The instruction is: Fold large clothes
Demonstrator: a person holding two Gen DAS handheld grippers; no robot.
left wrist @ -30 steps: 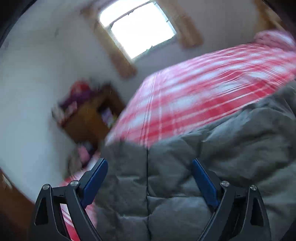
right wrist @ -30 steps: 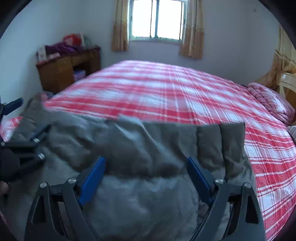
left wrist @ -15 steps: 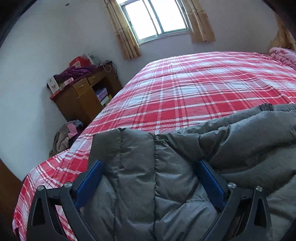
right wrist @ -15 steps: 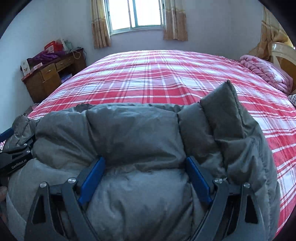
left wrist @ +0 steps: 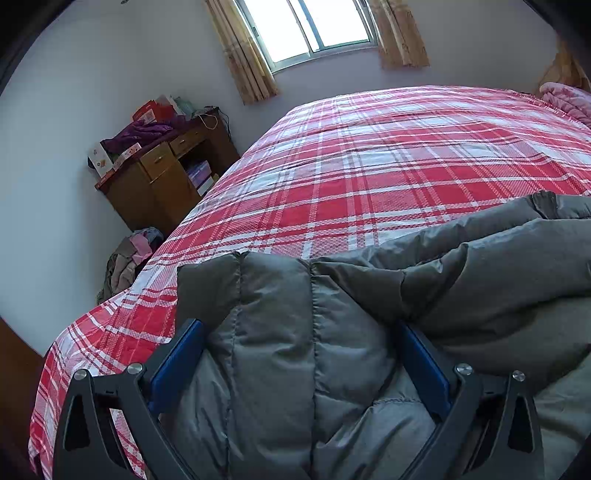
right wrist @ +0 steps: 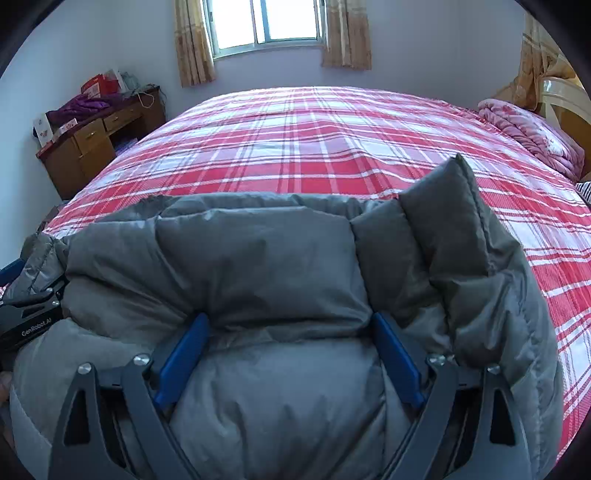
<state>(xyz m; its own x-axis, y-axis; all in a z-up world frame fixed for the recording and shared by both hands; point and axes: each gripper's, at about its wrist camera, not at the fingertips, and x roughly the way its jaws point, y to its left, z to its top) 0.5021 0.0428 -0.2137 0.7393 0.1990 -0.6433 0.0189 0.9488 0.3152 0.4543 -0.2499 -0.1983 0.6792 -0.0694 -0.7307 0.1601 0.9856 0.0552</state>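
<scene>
A grey puffy quilted jacket [left wrist: 332, 332] lies bunched at the near edge of the bed with the red plaid cover [left wrist: 369, 166]. My left gripper [left wrist: 299, 332] has its jaws wide apart, with the jacket's folded corner bulging between the blue pads [left wrist: 177, 362]. My right gripper [right wrist: 290, 325] is also wide apart, with thick jacket [right wrist: 258, 258] padding filling the gap between its blue pads [right wrist: 395, 362]. The left gripper's black body [right wrist: 29, 317] shows at the left edge of the right wrist view.
A wooden desk [left wrist: 162, 177] piled with boxes and purple cloth stands by the left wall. A heap of clothes [left wrist: 125, 258] lies on the floor beside the bed. A pink quilt [right wrist: 532, 136] lies at the headboard on the right. A curtained window [right wrist: 266, 22] is behind.
Both grippers have swung the jacket's edge over and lowered it onto the bed. The jacket now lies doubled and bunched. Both views have steadied and tilted down.
</scene>
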